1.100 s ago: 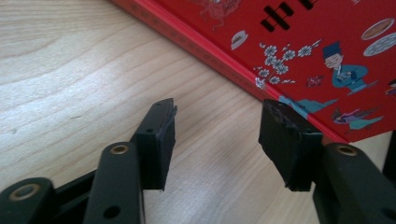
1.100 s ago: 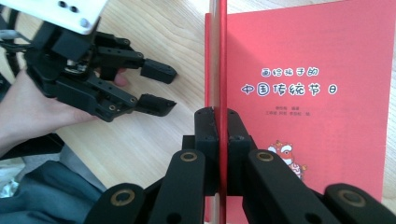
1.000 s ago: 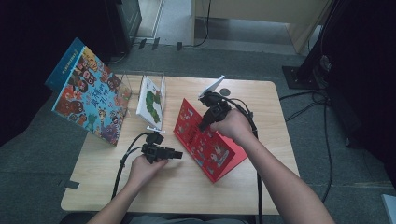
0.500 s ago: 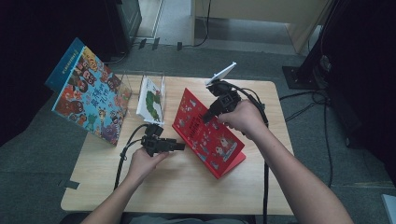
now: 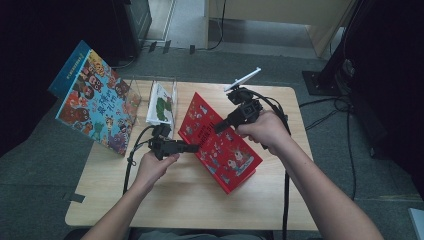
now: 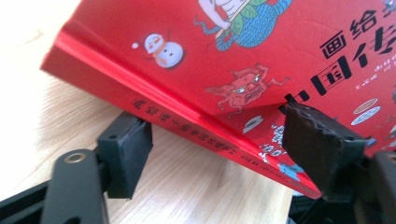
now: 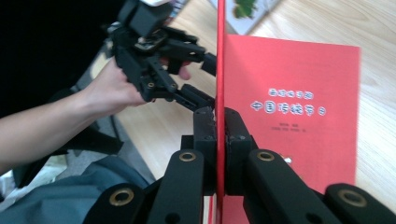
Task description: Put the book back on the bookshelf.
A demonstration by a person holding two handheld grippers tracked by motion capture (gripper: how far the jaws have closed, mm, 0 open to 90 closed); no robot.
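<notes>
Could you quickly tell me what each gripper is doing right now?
Left gripper: open, jaws either side of the red book's edge, just opened.
Right gripper: shut on its cover.

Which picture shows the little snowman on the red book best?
The left gripper view: the snowman sits big and sharp on the red book cover, hat and all. In the high view the red book is whole, but its pictures are too small to pick the snowman out. The right gripper view catches the cover edge-on, beside a red title page.

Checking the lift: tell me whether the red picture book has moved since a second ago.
Yes. The red picture book has tilted up, its far edge raised off the wooden table.
</notes>
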